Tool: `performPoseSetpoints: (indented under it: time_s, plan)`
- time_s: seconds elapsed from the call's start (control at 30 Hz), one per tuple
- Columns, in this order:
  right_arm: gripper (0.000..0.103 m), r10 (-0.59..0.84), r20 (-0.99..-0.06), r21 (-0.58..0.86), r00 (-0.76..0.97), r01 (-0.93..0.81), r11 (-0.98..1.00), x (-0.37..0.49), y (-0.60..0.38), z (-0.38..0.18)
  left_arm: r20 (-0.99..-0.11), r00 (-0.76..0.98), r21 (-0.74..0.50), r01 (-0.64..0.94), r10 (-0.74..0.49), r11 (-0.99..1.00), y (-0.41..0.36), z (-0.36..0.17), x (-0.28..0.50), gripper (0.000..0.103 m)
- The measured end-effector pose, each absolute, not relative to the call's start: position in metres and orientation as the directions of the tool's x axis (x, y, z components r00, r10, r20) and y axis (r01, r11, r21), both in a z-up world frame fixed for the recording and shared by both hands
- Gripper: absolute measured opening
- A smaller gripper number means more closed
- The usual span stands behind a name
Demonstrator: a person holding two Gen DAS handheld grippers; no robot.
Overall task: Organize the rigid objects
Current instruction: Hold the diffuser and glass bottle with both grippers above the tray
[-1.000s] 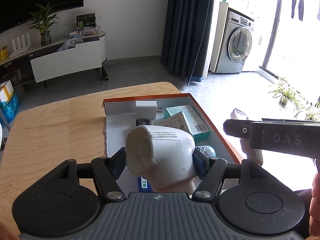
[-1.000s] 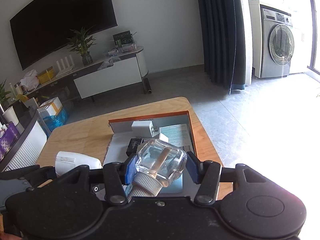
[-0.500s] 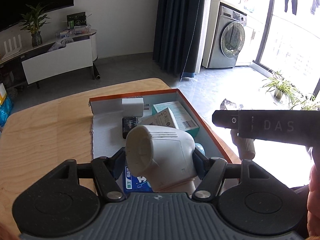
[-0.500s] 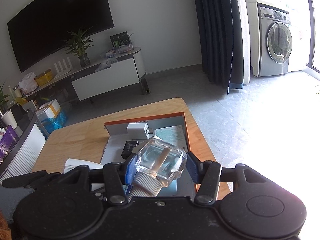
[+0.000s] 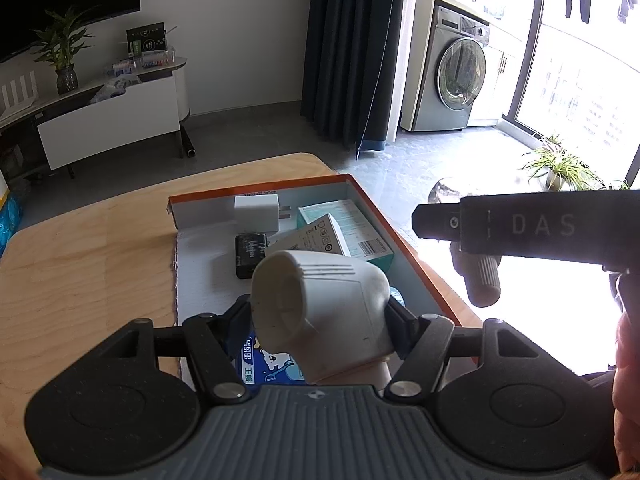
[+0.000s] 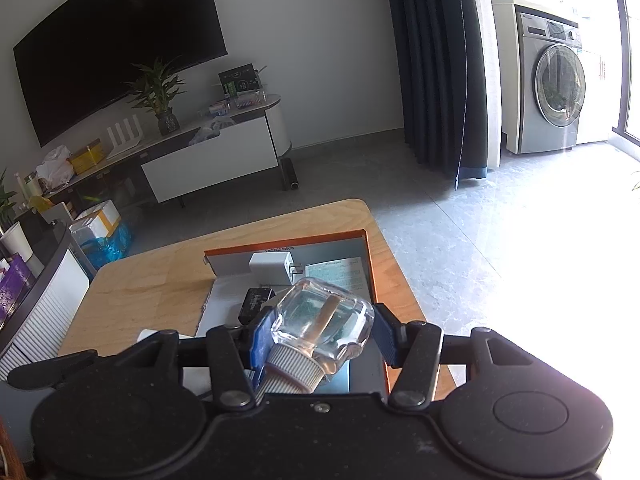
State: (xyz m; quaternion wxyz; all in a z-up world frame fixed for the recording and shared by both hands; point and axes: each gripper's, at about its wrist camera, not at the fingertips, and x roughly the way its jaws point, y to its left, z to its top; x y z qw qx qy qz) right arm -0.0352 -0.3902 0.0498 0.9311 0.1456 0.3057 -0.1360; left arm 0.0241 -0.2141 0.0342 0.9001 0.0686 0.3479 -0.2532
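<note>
My left gripper (image 5: 318, 312) is shut on a white plastic plug-in device (image 5: 324, 308) and holds it above the near end of an orange-rimmed box (image 5: 404, 240) on the wooden table (image 5: 88, 264). My right gripper (image 6: 322, 332) is shut on a clear glass bottle (image 6: 324, 320) with a ribbed white cap, tilted cap toward me, above the same box (image 6: 370, 276). The right gripper's body (image 5: 520, 228) and the bottle's cap (image 5: 482, 284) show at the right of the left wrist view. The box holds a white charger (image 5: 256, 214), a black pack (image 5: 250, 254), teal and white cartons (image 5: 344, 228) and a blue packet (image 5: 260, 364).
The table's far edge and right edge lie close to the box. Beyond are a TV console (image 6: 208, 156), dark curtains (image 6: 440, 60), a washing machine (image 6: 552, 80) and potted plants (image 5: 560, 168) on the floor. A white ribbed unit (image 6: 36, 320) stands left of the table.
Both grippers have risen and drawn back a little with their objects still held. The box looks smaller and farther in both views.
</note>
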Motion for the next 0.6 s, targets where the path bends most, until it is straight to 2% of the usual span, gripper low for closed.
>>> performPoseSetpoints:
  time_s: [0.6]
  plan:
    - [0.064,-0.158,-0.616,0.189,0.772,0.339,0.921,-0.020,-0.398,0.049,-0.666,0.625,-0.057,0.502,-0.407,0.863,-0.219,0.031,0.030,0.068]
